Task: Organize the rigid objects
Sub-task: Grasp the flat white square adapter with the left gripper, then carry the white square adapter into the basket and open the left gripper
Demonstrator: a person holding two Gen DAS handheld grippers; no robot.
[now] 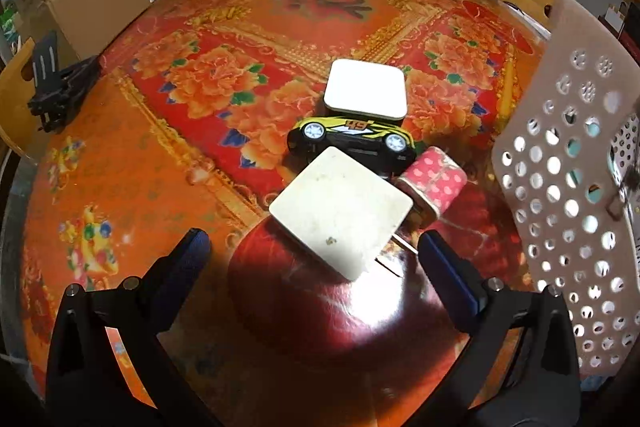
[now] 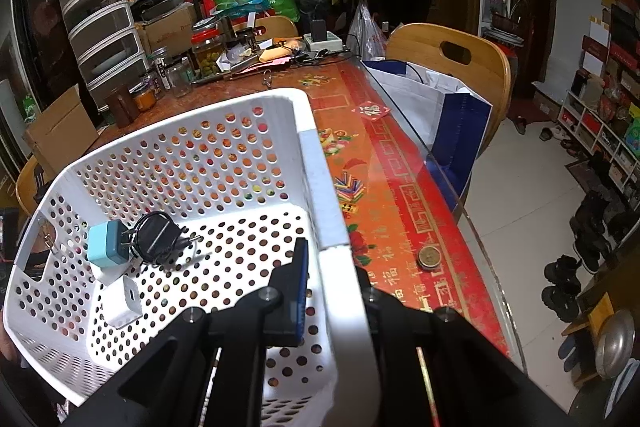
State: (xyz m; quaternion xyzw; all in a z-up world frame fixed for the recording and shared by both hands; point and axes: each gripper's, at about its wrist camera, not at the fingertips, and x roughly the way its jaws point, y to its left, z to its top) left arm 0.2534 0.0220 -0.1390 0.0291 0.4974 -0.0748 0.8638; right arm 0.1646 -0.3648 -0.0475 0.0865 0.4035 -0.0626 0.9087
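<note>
Three items, apparently chargers point(image 2: 116, 259), lay in the basket point(image 2: 320, 187), its rim pinched by the right gripper point(image 2: 336, 267). Four pieces point(image 1: 340, 211) remained tabled before the spread, empty left gripper point(image 1: 312, 247).

right gripper point(image 2: 332, 279) clamps the white basket point(image 2: 320, 163) rim — chargers point(image 2: 106, 243) inside.

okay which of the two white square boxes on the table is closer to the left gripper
The scuffed white box lying tilted just ahead of the open left gripper. The cleaner white box sits farther back, beyond the toy car.
</note>
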